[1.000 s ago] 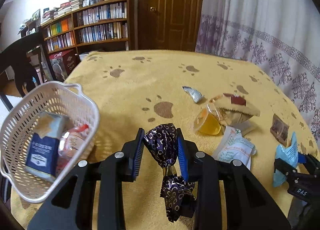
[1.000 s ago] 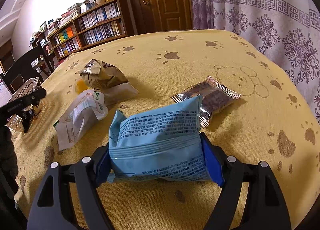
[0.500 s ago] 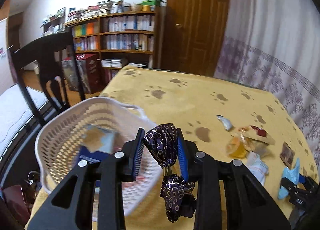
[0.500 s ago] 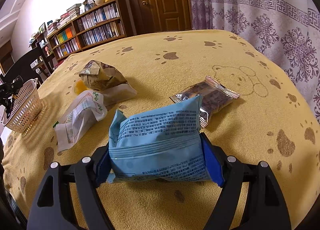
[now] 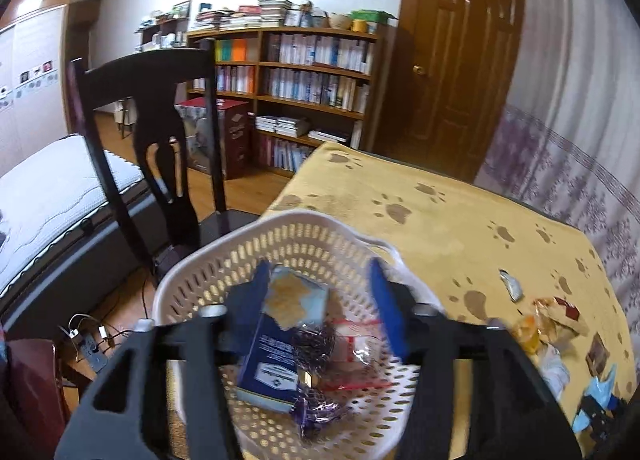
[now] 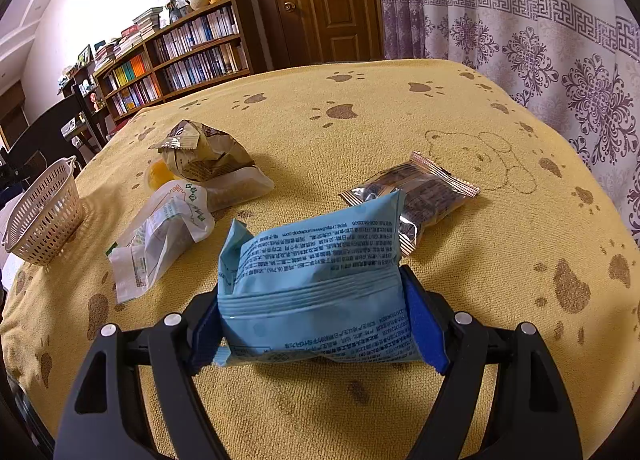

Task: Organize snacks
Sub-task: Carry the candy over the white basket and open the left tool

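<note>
My left gripper [image 5: 320,304] hangs over the white basket [image 5: 192,288] with its jaws spread wide and nothing between them. I have it there so that a snack falls right in. A purple candy [image 5: 316,412] lies in the basket below, next to a dark blue box [image 5: 268,364] and a clear bag with red edges [image 5: 356,348]. The basket sits at the edge of the counter [image 5: 460,228], close to a black chair [image 5: 152,132], so it is easy to reach from my left side.

My right gripper [image 6: 316,320] is clenched on a light blue snack bag [image 6: 312,260]. It squeezes the bag by its 2 sides, low over the yellow cloth, so the bag cannot slip. I think this bag goes in the basket next.

Just past it lies a shiny brown bar pack [image 6: 416,192]. To the left are a white and green pack [image 6: 164,228], then a tan bag [image 6: 200,152] with an orange jelly cup [image 6: 156,176] beside it. These 4 are not yet in the basket. Far back stands a bookshelf [image 6: 180,48].
</note>
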